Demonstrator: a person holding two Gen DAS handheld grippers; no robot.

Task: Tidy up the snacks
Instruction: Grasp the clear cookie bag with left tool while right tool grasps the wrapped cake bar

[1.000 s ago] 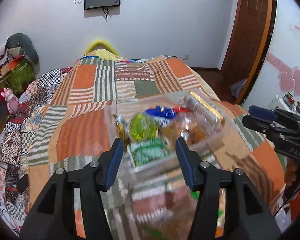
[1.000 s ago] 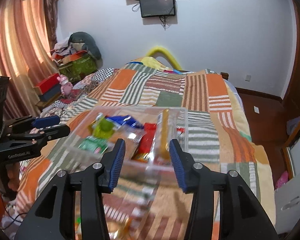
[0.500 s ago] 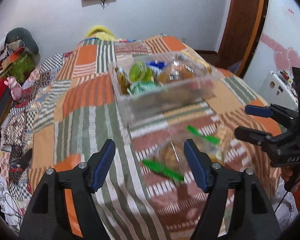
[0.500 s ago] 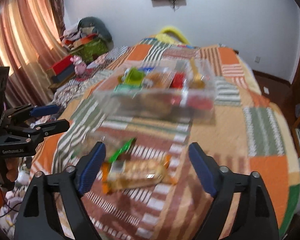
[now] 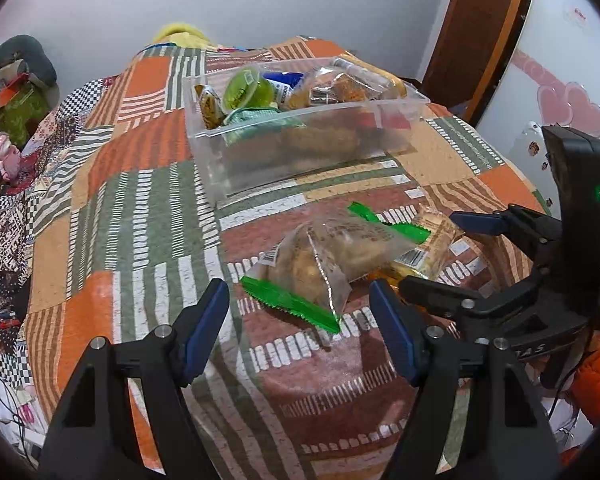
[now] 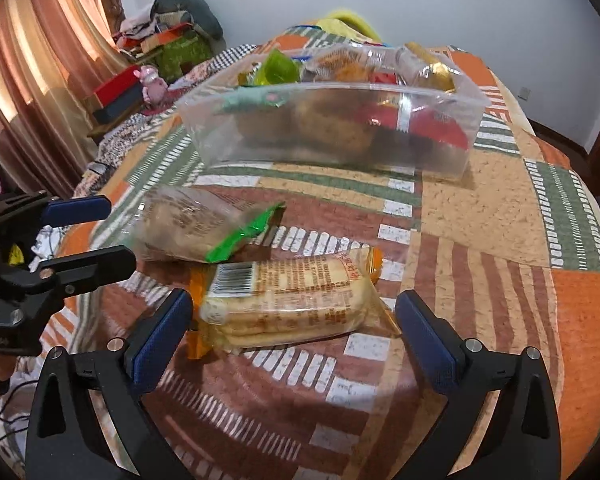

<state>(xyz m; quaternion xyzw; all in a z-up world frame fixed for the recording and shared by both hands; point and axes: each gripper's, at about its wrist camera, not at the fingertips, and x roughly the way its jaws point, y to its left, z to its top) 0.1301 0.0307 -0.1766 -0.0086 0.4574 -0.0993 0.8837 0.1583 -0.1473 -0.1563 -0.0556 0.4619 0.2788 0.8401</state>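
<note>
A clear plastic bin (image 5: 300,152) (image 6: 328,136) with several snacks stands on the patchwork bedspread. In front of it lie two loose packs: a clear bag with green ends (image 5: 332,256) (image 6: 196,228) and a biscuit pack with orange ends (image 6: 292,304) (image 5: 424,248). My left gripper (image 5: 300,328) is open and empty just before the green-ended bag; it also shows in the right wrist view (image 6: 84,232). My right gripper (image 6: 292,340) is open, its fingers on either side of the biscuit pack's near end; it also shows in the left wrist view (image 5: 452,252).
The bedspread (image 5: 140,208) covers the whole bed. Boxes, a pink toy (image 6: 152,80) and piled clothes sit along the left by the curtain (image 6: 40,60). A wooden door (image 5: 472,32) and white cabinet (image 5: 560,60) stand to the right of the bed.
Both grippers have pulled back from the bin, opened wide and dropped low toward the two loose packs on the bedspread. The bin now stands farther away.
</note>
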